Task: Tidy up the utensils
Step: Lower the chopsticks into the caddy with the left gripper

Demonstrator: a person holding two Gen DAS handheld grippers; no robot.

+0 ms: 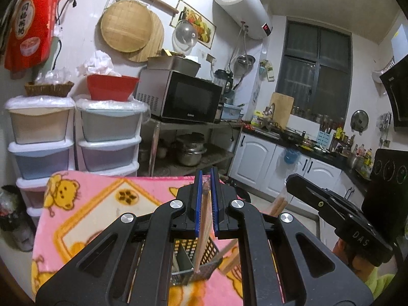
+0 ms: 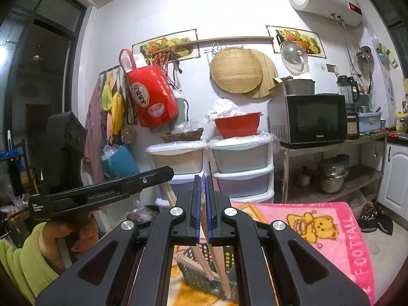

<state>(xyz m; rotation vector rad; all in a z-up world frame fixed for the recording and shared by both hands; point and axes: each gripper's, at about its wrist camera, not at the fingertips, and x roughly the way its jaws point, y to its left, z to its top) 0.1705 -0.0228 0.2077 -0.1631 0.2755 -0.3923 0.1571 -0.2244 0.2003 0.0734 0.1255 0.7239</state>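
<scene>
Pink fleece covers the table (image 1: 97, 204), a blanket printed with yellow cartoon bears and orange borders, and it fills the near part of both wrist views. Behind it, at the far wall, stand two stacks of pastel plastic drawers (image 2: 239, 168), with a red bowl (image 2: 237, 125) on top of the right-hand stack. To their right a black microwave (image 2: 309, 118) sits on a metal shelf.

On the blanket, low in each view, stands a dark perforated utensil basket (image 1: 201, 255) with an inner divider. It is seen only through the frame of each gripper, so part of it is hidden.

The left gripper (image 1: 206, 204) has its blue-padded jaws pressed together on a pair of pale wooden chopsticks in a clear wrapper (image 1: 204, 229). The sticks hang down from the pads, and their lower tips reach the basket's opening. Whether they touch it cannot be told.

The right gripper (image 2: 203, 209) is likewise clamped on a second pair of wooden chopsticks (image 2: 216, 260), which slant down into the basket. More sticks lean inside it, blurred.

Each camera also catches the other gripper at its edge, held by a hand (image 2: 63, 229) with a lime-green sleeve.
</scene>
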